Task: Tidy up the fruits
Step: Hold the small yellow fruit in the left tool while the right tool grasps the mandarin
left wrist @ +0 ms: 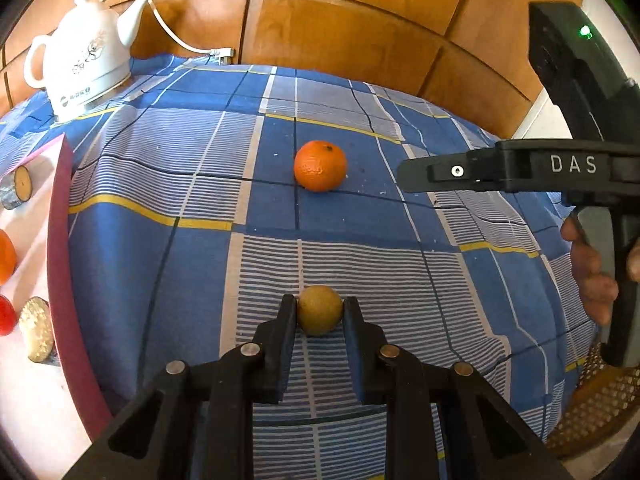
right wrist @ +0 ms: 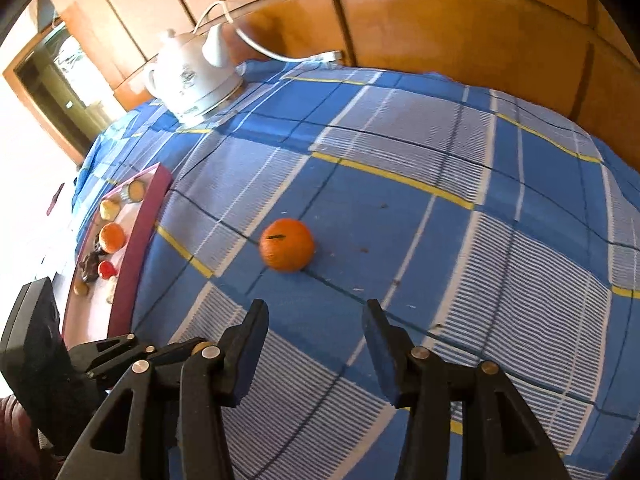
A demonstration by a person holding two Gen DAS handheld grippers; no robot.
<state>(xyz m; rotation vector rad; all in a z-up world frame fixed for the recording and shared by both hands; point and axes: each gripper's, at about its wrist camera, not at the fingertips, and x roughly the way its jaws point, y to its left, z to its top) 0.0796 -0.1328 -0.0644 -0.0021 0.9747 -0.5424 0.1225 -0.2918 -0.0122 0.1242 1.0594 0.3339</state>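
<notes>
My left gripper (left wrist: pixel 320 310) is shut on a small yellow-green round fruit (left wrist: pixel 320 309), held just above the blue checked cloth. Farther out on the cloth lies an orange (left wrist: pixel 320 166), also seen in the right wrist view as the orange (right wrist: pixel 287 245). My right gripper (right wrist: pixel 316 316) stands open with nothing between its fingers, short of the orange and a little to its right. In the left wrist view the right gripper's black body (left wrist: pixel 520 166) reaches in from the right, held by a hand (left wrist: pixel 592 276). A pink-edged tray (left wrist: pixel 60 264) at the left holds several fruits.
A white electric kettle (left wrist: pixel 84 64) with its cord stands at the far left corner of the table. Wooden panelling runs behind the table. The tray (right wrist: pixel 140 232) lies along the left edge. A woven chair seat (left wrist: pixel 600 408) shows at the lower right.
</notes>
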